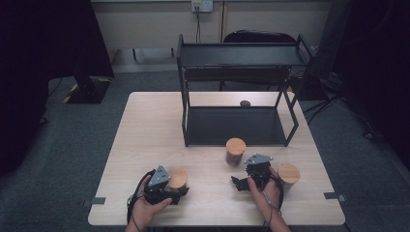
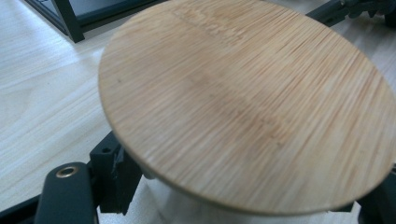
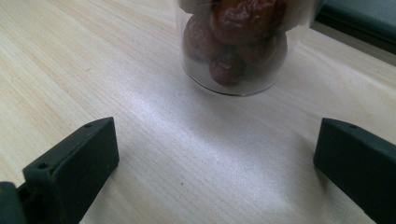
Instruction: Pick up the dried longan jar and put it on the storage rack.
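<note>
Three glass jars with round bamboo lids stand on the light wooden table (image 1: pixel 145 140). My left gripper (image 1: pixel 175 189) is shut on the near-left jar (image 1: pixel 178 178). In the left gripper view its lid (image 2: pixel 247 98) is seen close up, and a black finger (image 2: pixel 114 179) lies against the glass below it. My right gripper (image 1: pixel 249 175) stands open on the table with nothing between its jaws (image 3: pixel 215 172). Just ahead of it is the middle jar (image 1: pixel 235 151), with dark red dried fruit inside (image 3: pixel 233 46). The third jar (image 1: pixel 288 175) stands right beside the right hand.
A black two-level metal rack (image 1: pixel 239 92) stands on the far half of the table, and a small dark object (image 1: pixel 245 103) lies behind its lower shelf. A dark chair (image 1: pixel 258 36) is beyond it. Bare tabletop lies at the left.
</note>
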